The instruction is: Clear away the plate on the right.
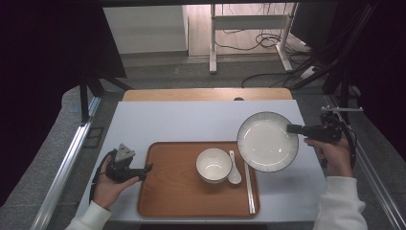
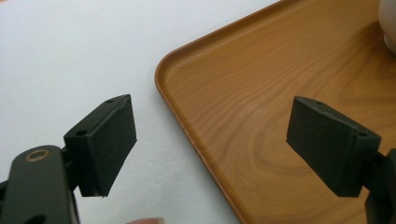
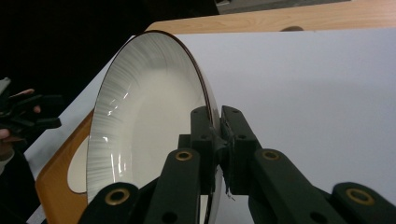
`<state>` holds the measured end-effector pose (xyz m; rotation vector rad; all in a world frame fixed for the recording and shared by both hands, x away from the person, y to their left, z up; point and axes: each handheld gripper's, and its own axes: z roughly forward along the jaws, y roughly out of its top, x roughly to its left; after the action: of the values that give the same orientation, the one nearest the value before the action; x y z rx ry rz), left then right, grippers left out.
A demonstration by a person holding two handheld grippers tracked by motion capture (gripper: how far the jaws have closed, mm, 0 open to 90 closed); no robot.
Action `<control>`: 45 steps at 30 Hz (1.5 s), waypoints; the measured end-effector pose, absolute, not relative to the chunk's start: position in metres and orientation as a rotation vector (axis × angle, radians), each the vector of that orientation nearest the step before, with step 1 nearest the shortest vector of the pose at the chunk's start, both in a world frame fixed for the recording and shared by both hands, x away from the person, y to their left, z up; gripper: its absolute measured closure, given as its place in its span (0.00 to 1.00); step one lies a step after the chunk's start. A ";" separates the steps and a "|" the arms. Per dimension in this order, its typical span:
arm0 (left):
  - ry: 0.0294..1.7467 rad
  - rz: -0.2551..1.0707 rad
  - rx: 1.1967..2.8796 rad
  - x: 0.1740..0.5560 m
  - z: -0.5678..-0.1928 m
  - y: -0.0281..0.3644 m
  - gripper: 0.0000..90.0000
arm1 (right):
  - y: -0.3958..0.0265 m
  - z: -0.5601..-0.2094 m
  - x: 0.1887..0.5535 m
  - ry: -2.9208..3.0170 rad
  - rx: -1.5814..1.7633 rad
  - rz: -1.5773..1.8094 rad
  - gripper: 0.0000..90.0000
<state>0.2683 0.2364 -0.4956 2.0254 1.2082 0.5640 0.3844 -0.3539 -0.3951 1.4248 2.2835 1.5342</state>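
Observation:
A white plate (image 1: 266, 141) with a dark rim and fine grey lines hangs above the table's right part, over the right end of the wooden tray (image 1: 167, 191). My right gripper (image 1: 293, 129) is shut on its right rim; in the right gripper view the jaws clamp the plate (image 3: 140, 126) edge at the gripper (image 3: 219, 135). On the tray stand a white bowl (image 1: 213, 165), a white spoon (image 1: 234, 168) and chopsticks (image 1: 249, 189). My left gripper (image 1: 146, 168) rests at the tray's left edge, open, with one jaw over the tray (image 2: 261, 112) and one over the white table; the gripper (image 2: 212, 140) holds nothing.
The white tabletop (image 1: 191, 120) has a wooden strip (image 1: 206, 94) at its far edge. A desk frame (image 1: 249, 28) and cables lie on the floor beyond. Metal rails (image 1: 67, 163) run along both sides of the table.

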 end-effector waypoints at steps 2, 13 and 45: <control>1.208 0.563 2.027 0.269 -0.496 0.236 0.17 | -0.350 -0.392 0.384 2.252 1.420 1.544 0.93; 1.211 0.565 2.024 0.268 -0.495 0.236 0.17 | -0.323 -0.376 0.385 2.284 1.306 1.597 0.93; 1.189 0.461 1.906 0.269 -0.467 0.235 0.17 | -0.218 -0.369 0.392 2.532 1.001 1.537 0.94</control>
<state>0.2691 0.2355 -0.4669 1.9064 1.1892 0.4607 0.3923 -0.2179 -0.3687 1.0007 2.5319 1.5367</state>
